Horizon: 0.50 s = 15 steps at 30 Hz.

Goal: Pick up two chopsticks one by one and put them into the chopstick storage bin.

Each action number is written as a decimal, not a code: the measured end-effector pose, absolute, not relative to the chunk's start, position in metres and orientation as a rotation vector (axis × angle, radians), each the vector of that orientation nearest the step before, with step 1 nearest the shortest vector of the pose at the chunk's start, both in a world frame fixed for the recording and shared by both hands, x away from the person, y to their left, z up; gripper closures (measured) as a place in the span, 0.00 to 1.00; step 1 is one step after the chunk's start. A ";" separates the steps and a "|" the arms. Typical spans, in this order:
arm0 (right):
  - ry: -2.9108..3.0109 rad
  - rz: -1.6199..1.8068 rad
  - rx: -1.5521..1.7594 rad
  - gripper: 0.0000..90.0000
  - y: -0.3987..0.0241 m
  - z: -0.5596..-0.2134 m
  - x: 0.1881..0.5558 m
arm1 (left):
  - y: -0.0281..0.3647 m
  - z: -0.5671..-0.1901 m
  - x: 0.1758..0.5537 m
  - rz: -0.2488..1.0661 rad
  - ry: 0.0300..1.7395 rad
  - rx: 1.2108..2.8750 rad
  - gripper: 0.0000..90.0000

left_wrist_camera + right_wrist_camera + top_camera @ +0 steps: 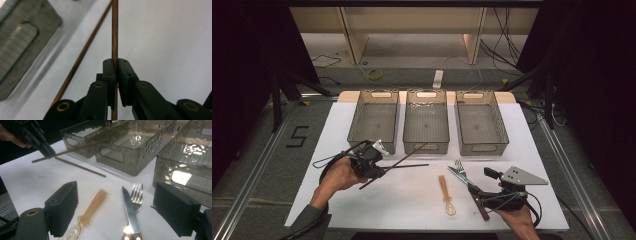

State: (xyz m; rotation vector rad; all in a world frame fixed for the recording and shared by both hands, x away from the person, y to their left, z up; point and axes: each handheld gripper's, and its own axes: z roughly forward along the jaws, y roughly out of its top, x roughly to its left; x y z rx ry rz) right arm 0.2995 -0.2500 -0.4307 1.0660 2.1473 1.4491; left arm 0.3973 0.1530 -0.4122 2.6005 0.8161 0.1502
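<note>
1 chopstick up, 3 bins empty.

My left gripper (377, 170) has its jaws clamped tight on 1 chopstick (114, 30), lifted off the white counter (412, 200) just before the left bin (373, 120); the second chopstick (409, 166) lies beside it. My right gripper (115, 212) hovers with jaws wide apart, holding nothing, over the knife (130, 207), fork (137, 193) and amber spoon (90, 210). Sorting has barely begun, I judge: all 5 pieces remain. Dark curtains, cables and grey floor surround us.
</note>
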 end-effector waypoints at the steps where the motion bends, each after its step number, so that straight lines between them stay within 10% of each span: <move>1: 2.146 1.453 1.066 0.23 -0.250 -0.431 0.300 | 0.155 -0.409 0.398 0.157 0.829 2.588 0.94; 15: 2.144 1.454 1.078 0.23 -0.252 -0.432 0.301 | 0.172 -0.378 0.422 0.262 0.950 2.420 0.94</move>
